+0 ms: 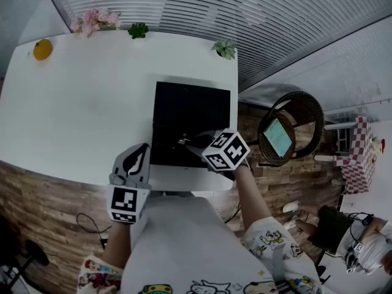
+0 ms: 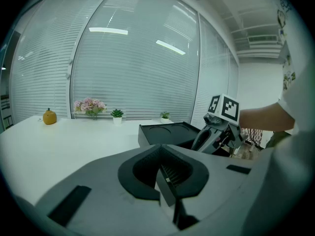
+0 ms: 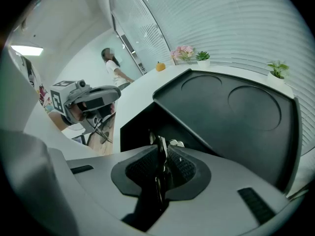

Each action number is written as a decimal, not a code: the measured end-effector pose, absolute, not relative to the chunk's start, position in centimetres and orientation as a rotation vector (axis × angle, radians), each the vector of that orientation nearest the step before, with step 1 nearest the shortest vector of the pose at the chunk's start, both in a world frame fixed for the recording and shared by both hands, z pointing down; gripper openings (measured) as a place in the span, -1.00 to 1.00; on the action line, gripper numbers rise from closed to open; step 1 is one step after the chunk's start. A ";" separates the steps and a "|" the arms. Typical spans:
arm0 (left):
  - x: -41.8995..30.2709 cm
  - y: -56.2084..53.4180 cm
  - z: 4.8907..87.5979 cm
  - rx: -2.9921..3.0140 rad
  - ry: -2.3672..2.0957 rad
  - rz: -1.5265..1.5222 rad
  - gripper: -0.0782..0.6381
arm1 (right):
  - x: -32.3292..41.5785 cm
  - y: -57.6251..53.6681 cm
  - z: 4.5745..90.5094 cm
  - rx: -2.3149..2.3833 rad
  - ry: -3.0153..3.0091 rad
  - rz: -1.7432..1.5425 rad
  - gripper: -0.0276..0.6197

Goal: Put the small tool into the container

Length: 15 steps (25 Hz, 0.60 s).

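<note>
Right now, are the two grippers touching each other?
Apart. The head view shows part of the black container and a strip of white table between the left gripper and the right gripper.

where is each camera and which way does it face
Head view: on the head, facing steeply down at table, container, left gripper, right gripper, forearms.
Left gripper view: on that gripper, facing across the table to the blinds; shut jaws show.
Right gripper view: on that gripper, facing the container; jaws hold the small tool.
All show the container.
</note>
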State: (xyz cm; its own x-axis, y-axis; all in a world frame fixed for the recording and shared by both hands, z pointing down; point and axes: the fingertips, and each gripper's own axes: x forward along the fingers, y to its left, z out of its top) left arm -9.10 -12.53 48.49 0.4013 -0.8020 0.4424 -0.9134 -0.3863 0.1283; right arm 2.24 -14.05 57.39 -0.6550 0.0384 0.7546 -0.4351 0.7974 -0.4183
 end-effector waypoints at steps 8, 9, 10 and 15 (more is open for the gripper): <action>-9.3 -12.5 48.7 2.306 -1.488 0.443 -0.76 | 2.0 -14.2 58.1 0.308 -2.149 0.702 -0.70; -9.4 -12.5 48.8 2.305 -1.489 0.443 -0.76 | 2.0 -14.1 58.2 0.305 -2.146 0.698 -0.68; -9.4 -12.5 48.8 2.304 -1.490 0.442 -0.76 | 1.9 -14.1 58.3 0.304 -2.145 0.696 -0.64; -9.5 -12.4 48.8 2.300 -1.493 0.446 -0.76 | 1.8 -14.1 58.4 0.308 -2.147 0.699 -0.54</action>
